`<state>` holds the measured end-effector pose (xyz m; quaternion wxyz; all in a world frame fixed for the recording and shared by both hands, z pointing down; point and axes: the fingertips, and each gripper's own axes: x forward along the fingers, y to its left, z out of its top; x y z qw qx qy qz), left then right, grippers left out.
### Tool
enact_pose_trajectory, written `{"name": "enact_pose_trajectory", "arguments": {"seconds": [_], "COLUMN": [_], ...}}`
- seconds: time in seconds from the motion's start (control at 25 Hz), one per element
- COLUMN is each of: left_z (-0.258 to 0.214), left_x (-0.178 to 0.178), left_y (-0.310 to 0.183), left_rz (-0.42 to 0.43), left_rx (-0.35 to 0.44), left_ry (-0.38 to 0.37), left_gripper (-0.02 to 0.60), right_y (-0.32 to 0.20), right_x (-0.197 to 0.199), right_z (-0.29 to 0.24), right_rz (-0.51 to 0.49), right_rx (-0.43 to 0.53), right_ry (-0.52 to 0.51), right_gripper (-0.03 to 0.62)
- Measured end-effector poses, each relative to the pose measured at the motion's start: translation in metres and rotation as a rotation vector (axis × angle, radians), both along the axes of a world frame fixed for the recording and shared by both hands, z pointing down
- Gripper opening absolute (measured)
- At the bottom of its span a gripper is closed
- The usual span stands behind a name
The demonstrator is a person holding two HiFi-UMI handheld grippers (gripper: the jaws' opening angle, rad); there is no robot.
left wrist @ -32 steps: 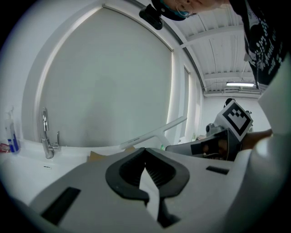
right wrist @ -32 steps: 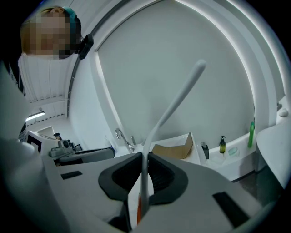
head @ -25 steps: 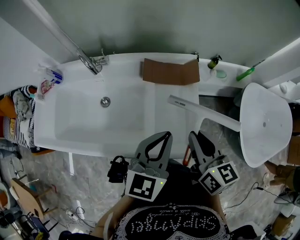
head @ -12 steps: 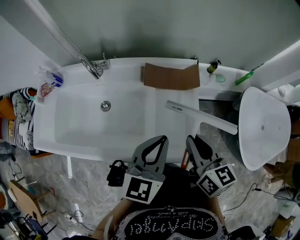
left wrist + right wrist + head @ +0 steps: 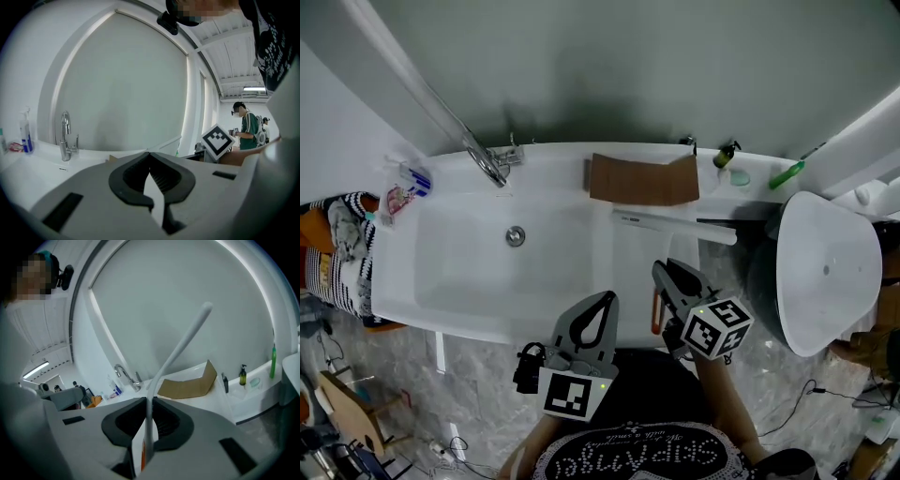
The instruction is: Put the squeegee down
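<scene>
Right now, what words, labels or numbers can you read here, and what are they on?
None can be read for certain.
Shirt: white script, upside down, too blurred.
Squeegee: small dark mark, too small.
Tubes beside the tap: print too small.
Marker cubes: square patterns, no words.

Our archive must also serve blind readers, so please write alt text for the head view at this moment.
Seen from above, the right gripper holds a white squeegee by its handle, raised over the counter beside a white sink. The left gripper is shut and empty next to it, and a piece of brown cardboard sits at the back of the counter.
</scene>
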<state>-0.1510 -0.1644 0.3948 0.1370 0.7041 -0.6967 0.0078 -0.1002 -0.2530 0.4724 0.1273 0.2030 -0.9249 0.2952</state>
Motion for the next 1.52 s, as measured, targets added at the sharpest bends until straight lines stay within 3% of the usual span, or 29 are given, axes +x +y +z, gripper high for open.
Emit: {"name": "enact_pose_trajectory", "arguments": {"seconds": [0.24, 0.48, 0.96, 1.52], "left_z": [0.002, 0.004, 0.014, 0.018], "left_x": [-0.014, -0.021, -0.027, -0.03], "left_y": [-0.002, -0.009, -0.018, -0.023], "left_rz": [-0.031, -0.036, -0.041, -0.044], "left_rx": [-0.019, -0.023, -0.055, -0.066], "left_ry": [-0.004, -0.017, 0.002, 0.009], "left_gripper": [0.005, 0.005, 0.005, 0.005], "right_y": [-0.023, -0.041, -0.052, -0.061], "right_x": [-0.02, -0.025, -0.024, -0.02], "right_z": [0.04, 0.07, 0.115, 0.137], "right_rz": [-0.007, 0.033, 0.074, 0.132], "right_rx": [-0.06, -0.189, -0.335, -0.428], "right_ry": [0.064, 0.052, 0.073, 0.073], "right_gripper": [0.055, 0.055, 0.055, 0.055]}}
